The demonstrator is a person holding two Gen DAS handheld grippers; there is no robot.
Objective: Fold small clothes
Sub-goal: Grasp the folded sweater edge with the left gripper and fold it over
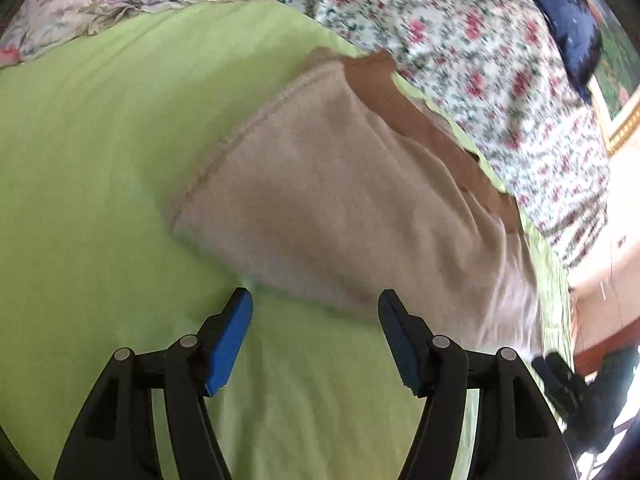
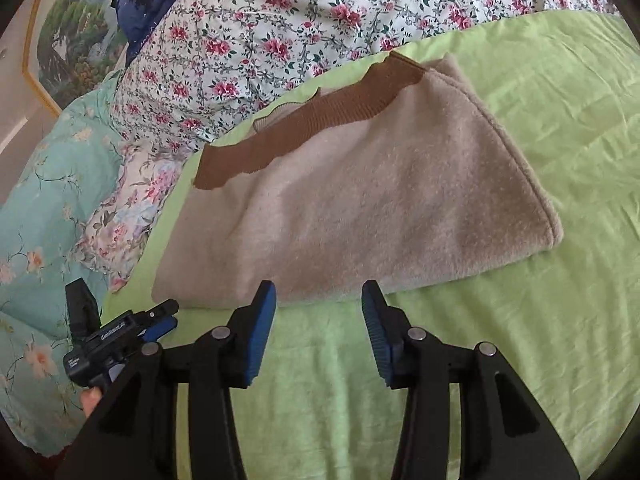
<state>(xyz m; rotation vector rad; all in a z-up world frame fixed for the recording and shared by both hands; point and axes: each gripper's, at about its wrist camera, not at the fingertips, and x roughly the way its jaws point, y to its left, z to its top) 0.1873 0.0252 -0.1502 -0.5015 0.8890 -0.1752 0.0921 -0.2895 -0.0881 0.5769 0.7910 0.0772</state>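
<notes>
Already the beige fleece garment (image 2: 360, 200) lies folded flat on the green sheet (image 2: 560, 120) of the bed, doubled into a compact wedge shape, brown ribbed band (image 2: 304, 124) along its far edge, stitched hem rounding the right corner in the right wrist view. Layers look stacked and fairly smooth; one band end curls up a little at the far side. Judgement: the fold on this piece is mostly or fully done, what may remain is one more halving or just tidying and moving it aside. No other small clothes show in either view, so how many pieces are left cannot be told.

Right gripper (image 2: 319, 292) sits just before the near edge of the garment, fingers (image 2: 262, 336) spread wide, nothing between them, not touching the fabric as far as visible. Left gripper (image 1: 315, 300) likewise is at the near edge of the same garment (image 1: 340, 208) from the other side, fingers (image 1: 230, 340) released and wide apart, empty; the left fingertip is just beside the fabric edge, contact unclear because of motion blur. In the right wrist view the left gripper's body appears low at left over the sheet edge.

Around: floral quilt (image 2: 280, 32) bunched beyond the garment, teal flowered bedding (image 2: 44, 208) at the left, dark blue pillow (image 2: 140, 8) and a framed picture (image 2: 68, 40) farther back.
</notes>
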